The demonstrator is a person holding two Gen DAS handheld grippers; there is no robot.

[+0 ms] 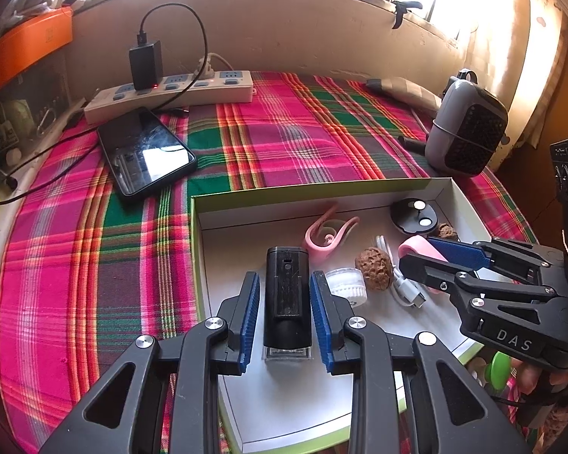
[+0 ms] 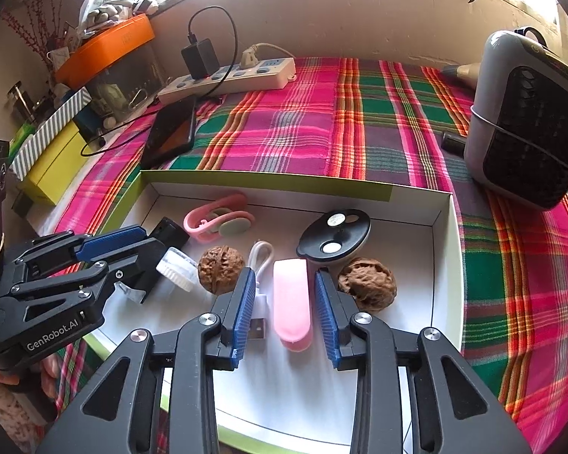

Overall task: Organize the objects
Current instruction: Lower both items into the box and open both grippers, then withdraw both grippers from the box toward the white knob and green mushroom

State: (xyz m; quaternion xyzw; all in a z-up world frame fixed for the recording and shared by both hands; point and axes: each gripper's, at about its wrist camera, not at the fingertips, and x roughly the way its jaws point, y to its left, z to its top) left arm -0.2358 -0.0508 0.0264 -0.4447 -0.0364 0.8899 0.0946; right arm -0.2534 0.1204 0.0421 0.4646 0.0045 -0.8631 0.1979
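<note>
A shallow white box with a green rim (image 1: 322, 189) lies on the plaid cloth. My left gripper (image 1: 284, 276) is over its near left part, shut on a black oblong device (image 1: 287, 295) that runs along the fingers and past their tips. From the right wrist view, the left gripper (image 2: 149, 246) comes in from the left with the device's end (image 2: 168, 232) sticking out. My right gripper (image 2: 284, 272) stands open around a pink oblong piece (image 2: 291, 302) lying on the box floor, with a gap on each side.
Also in the box are two walnuts (image 2: 220, 265) (image 2: 367, 283), a black round disc (image 2: 335, 240), a pink clip (image 2: 219, 217), a white cable (image 2: 260, 261) and a white cap (image 2: 176, 265). Behind it lie a phone (image 1: 147, 153), a power strip (image 1: 170, 92) and a grey fan (image 2: 526, 121).
</note>
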